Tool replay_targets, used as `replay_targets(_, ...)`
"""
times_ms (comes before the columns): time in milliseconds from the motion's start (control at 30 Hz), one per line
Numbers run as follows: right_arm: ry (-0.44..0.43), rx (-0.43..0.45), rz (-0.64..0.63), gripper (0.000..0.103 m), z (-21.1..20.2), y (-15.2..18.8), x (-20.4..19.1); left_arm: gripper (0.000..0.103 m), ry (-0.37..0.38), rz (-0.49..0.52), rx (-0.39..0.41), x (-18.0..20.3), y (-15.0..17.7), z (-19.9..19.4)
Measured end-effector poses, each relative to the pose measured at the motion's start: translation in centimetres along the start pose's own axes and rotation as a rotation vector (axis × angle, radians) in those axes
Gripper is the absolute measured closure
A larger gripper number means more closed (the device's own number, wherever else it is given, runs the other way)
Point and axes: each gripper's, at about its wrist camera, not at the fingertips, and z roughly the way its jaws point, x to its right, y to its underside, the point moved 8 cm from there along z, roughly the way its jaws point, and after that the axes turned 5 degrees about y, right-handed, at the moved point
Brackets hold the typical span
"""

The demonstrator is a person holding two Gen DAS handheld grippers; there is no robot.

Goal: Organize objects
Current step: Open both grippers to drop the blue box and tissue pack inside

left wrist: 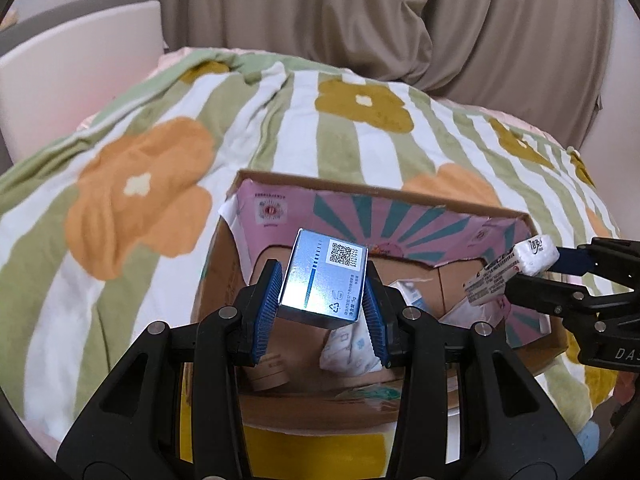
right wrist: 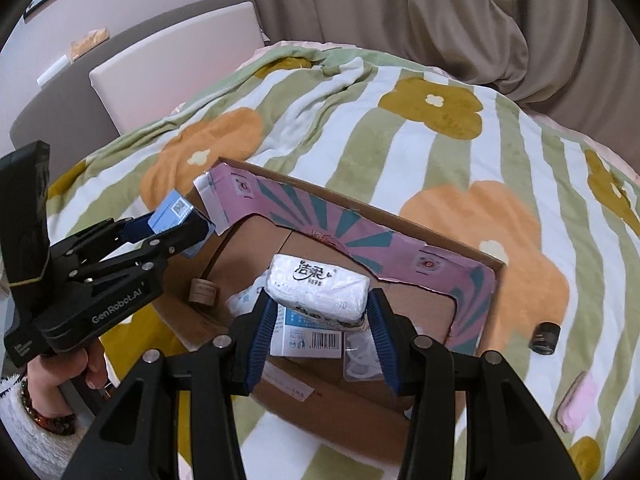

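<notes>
An open cardboard box (left wrist: 400, 200) (right wrist: 436, 240) with a pink and teal inner flap lies on a flowered blanket. My left gripper (left wrist: 322, 300) is shut on a small silver-blue box (left wrist: 324, 280) with a QR code and holds it above the cardboard box; it also shows in the right wrist view (right wrist: 172, 216). My right gripper (right wrist: 320, 320) is shut on a white tissue pack (right wrist: 318, 286) above the box's inside; it shows in the left wrist view (left wrist: 520, 264). Inside lie a white and blue carton (right wrist: 304, 338), a brown tape roll (right wrist: 204, 291) and patterned packets (left wrist: 350, 350).
The green-striped blanket (left wrist: 160, 152) with orange flowers covers the bed. On it to the right of the box lie a small black cylinder (right wrist: 545, 338) and a pink object (right wrist: 576, 402). A white headboard (right wrist: 168, 64) and beige curtains (left wrist: 360, 12) stand behind.
</notes>
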Motion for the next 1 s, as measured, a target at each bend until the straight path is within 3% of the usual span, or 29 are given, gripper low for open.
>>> replay_targets(633,0.002,-0.064,0.052,0.060,2.9,1.2,0.8,0.065,0.001,0.062,-0.036,0.7,-0.6,1.7)
replay_targets(667,0.005,-0.068,0.053,0.058,2.8,1.1,0.8,0.063,-0.005,0.069,-0.043,0.9,-0.6,1.7)
replay_targets(733,0.009,-0.065,0.055,0.044,2.7,1.1,0.9,0.031,-0.047,0.090,-0.066,1.3,-0.6,1.9)
replay_targets(767,0.012,-0.057,0.054,0.025,2.5,1.0,1.0,0.000,-0.087,0.110,-0.069,1.5,-0.8,1.8)
replay_targets(800,0.016,-0.044,0.054,0.011,2.3,1.0,1.0,0.000,-0.100,0.125,-0.049,1.7,-0.9,1.5)
replay_targets(867,0.023,-0.022,0.043,0.005,1.7,1.1,1.0,0.000,-0.089,0.145,-0.037,2.4,-1.0,1.1)
replay_targets(1000,0.050,-0.012,0.019,0.004,1.2,1.5,1.1,0.000,-0.076,0.146,-0.037,3.3,-1.3,0.7)
